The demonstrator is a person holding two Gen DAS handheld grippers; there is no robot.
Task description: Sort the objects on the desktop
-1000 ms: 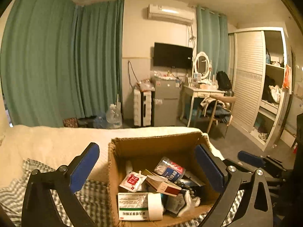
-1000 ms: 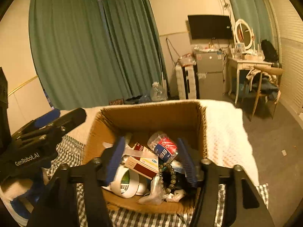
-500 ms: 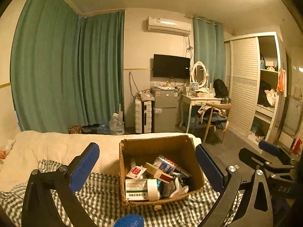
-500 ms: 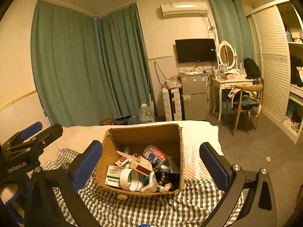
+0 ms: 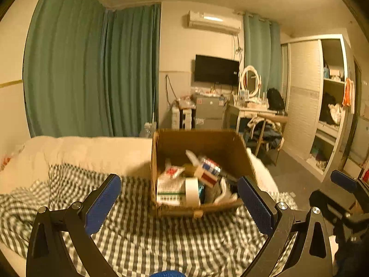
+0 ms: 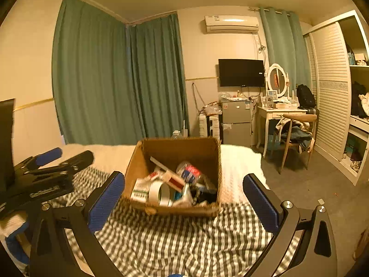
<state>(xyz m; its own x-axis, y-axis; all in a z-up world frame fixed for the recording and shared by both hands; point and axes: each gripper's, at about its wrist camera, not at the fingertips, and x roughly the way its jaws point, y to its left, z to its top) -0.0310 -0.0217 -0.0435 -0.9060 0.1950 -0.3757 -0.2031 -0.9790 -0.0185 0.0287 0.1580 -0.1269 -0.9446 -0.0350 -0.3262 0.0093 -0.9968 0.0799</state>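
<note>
The cardboard box [image 6: 175,175] stands on the checked cloth [image 6: 184,237], ahead of both grippers and apart from both. In the right wrist view it lies centred between the jaws and beyond the tips; in the left wrist view it lies ahead and slightly toward the right-hand jaw. Both views show the box deeper than it is wide, its long axis running away from the jaws.

Contents, heaped: a roll of tape [image 6: 160,192] at the near wall, a white and green carton [image 5: 170,190] beside it, a red-trimmed box [image 6: 176,182] lying across the heap, and a red and blue can [image 6: 190,172] behind.

The right gripper [image 6: 184,194] has its blue pads spread fully wide, with nothing between them. The left gripper [image 5: 178,198] likewise stands wide and empty. Neither is clearly the nearer (the right looks more squarely lined up).

Writing: the left gripper's body, seen in the right wrist view, carries a light-coloured name, too blurred to read. Labels on the carton and can are also illegible.
</note>
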